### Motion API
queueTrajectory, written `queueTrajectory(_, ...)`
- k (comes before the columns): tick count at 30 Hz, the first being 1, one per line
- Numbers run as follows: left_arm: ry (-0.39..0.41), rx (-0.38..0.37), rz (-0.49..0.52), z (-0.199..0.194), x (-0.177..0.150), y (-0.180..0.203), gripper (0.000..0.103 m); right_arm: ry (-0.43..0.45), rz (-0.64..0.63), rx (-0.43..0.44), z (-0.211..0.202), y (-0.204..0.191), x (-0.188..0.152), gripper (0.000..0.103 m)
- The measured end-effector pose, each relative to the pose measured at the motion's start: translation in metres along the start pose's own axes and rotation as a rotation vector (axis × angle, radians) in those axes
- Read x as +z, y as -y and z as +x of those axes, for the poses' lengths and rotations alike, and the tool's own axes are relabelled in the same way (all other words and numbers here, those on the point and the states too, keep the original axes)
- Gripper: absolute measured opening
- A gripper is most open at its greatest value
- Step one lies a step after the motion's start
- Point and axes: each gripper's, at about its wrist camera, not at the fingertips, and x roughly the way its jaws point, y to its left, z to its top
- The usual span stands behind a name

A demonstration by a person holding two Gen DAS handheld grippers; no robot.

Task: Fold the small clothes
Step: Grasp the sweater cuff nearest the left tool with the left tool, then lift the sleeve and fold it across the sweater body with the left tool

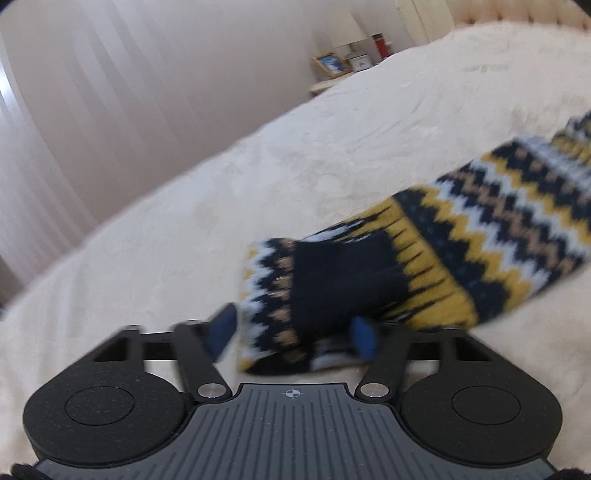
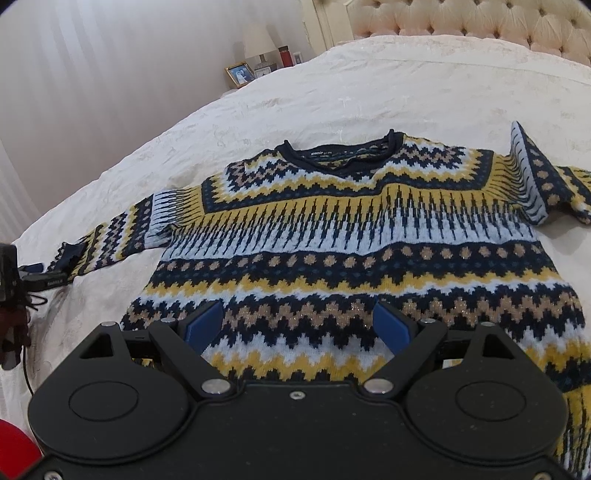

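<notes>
A knitted sweater (image 2: 351, 236) with navy, yellow, white and tan zigzag bands lies spread flat, front up, on a cream bed (image 2: 369, 85). Its neck points to the headboard. In the left wrist view its left sleeve (image 1: 480, 214) stretches right, and the navy cuff (image 1: 332, 288) lies between my open left gripper's (image 1: 295, 332) blue fingers (image 1: 223, 332), not pinched. In the right wrist view that gripper (image 2: 33, 278) shows at the sleeve end. My right gripper (image 2: 299, 328) is open and empty, hovering over the sweater's lower hem. The right sleeve (image 2: 535, 177) is bunched and folded up.
A nightstand (image 2: 255, 70) with a lamp, a picture frame and a red bottle stands beyond the bed's far left edge. A tufted headboard (image 2: 480, 22) is at the back. Pale curtains (image 1: 92, 110) hang on the left. A red object (image 2: 14, 450) shows at the lower left.
</notes>
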Motion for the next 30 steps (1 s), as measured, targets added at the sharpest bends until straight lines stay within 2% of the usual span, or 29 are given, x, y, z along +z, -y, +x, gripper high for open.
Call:
queueTrajectory(2,-0.009,-0.074,-0.097,0.003,0.004,-0.012,0.035,-0.001,-0.002,0.0,0.0,0.0,-0.001,0.09)
queueTrajectory(4,-0.008,-0.127,-0.197,0.002,0.008,-0.025,0.014,0.0,0.0,0.002,-0.001,0.001,-0.002,0.09)
queueTrajectory(8,0.017,-0.201,-0.334,-0.013,0.024,-0.041,0.01,0.001,0.005,0.002,-0.002,0.008,-0.004,0.09)
queueTrajectory(11,0.042,-0.276,-0.394,-0.028,0.043,-0.042,0.005,-0.006,-0.006,0.0,-0.001,0.013,-0.006,0.09)
queueTrajectory(17,0.113,-0.432,-0.423,-0.067,0.093,-0.01,0.005,-0.017,-0.096,-0.054,-0.001,0.024,-0.012,0.09)
queueTrajectory(21,0.15,-0.54,-0.407,-0.09,0.127,0.029,0.005,-0.014,-0.186,-0.12,0.003,0.031,-0.021,0.091)
queueTrajectory(23,0.162,-0.587,-0.392,-0.099,0.141,0.05,0.005,-0.018,-0.214,-0.138,0.007,0.037,-0.03,0.095)
queueTrajectory(27,0.178,-0.674,-0.348,-0.11,0.169,0.099,0.005,0.006,-0.209,-0.105,0.006,0.051,-0.047,0.096)
queueTrajectory(30,0.197,-0.725,-0.316,-0.118,0.181,0.139,0.005,0.002,-0.22,-0.077,0.004,0.055,-0.046,0.096)
